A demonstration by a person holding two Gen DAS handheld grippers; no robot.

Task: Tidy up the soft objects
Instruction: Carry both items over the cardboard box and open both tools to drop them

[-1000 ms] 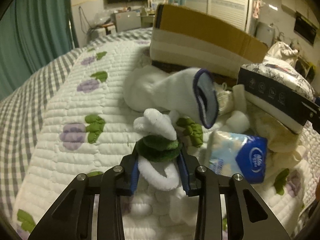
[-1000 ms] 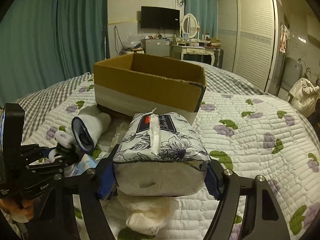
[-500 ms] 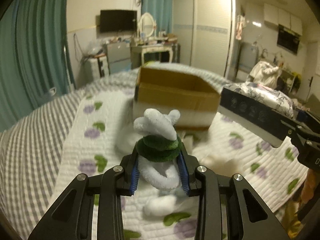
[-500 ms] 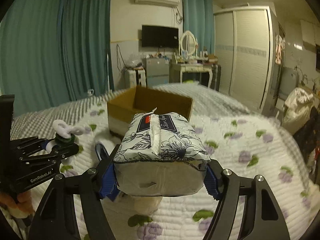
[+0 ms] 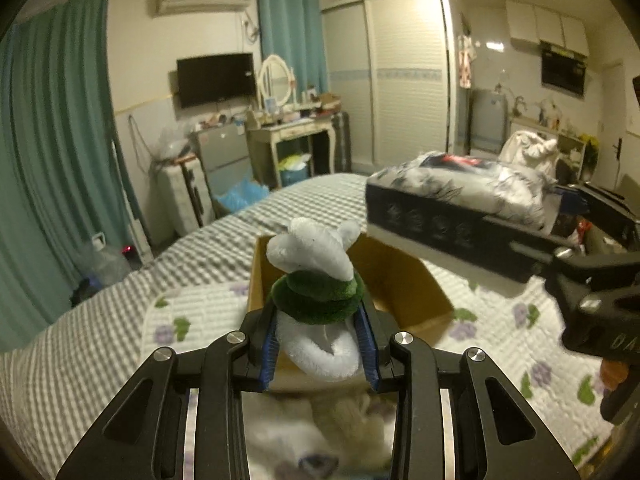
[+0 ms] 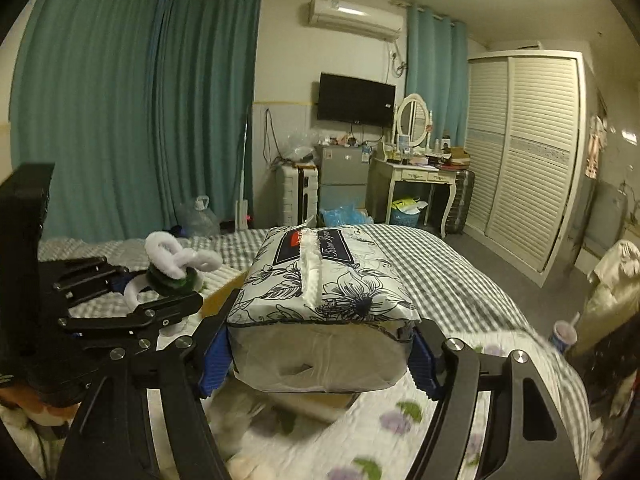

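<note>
My left gripper [image 5: 320, 344] is shut on a white and green plush scrunchie [image 5: 316, 292] and holds it in the air before the open cardboard box [image 5: 404, 284]. My right gripper [image 6: 320, 356] is shut on a floral tissue pack [image 6: 320, 296], held high above the bed. In the left wrist view the tissue pack [image 5: 460, 196] hangs at the right, above the box. In the right wrist view the left gripper [image 6: 160, 292] with the scrunchie [image 6: 172, 268] is at the left, beside the box's edge [image 6: 222, 292].
The quilted floral bedspread [image 5: 520, 340] covers a checked bed [image 6: 440, 264]. White soft things [image 5: 320, 432] lie blurred below the left gripper. Teal curtains, a fridge, a dressing table and a wardrobe stand beyond the bed.
Both grippers have risen well above the bed with their loads. The box has dropped lower in both views, and the socks and blue tissue packet have left the view.
</note>
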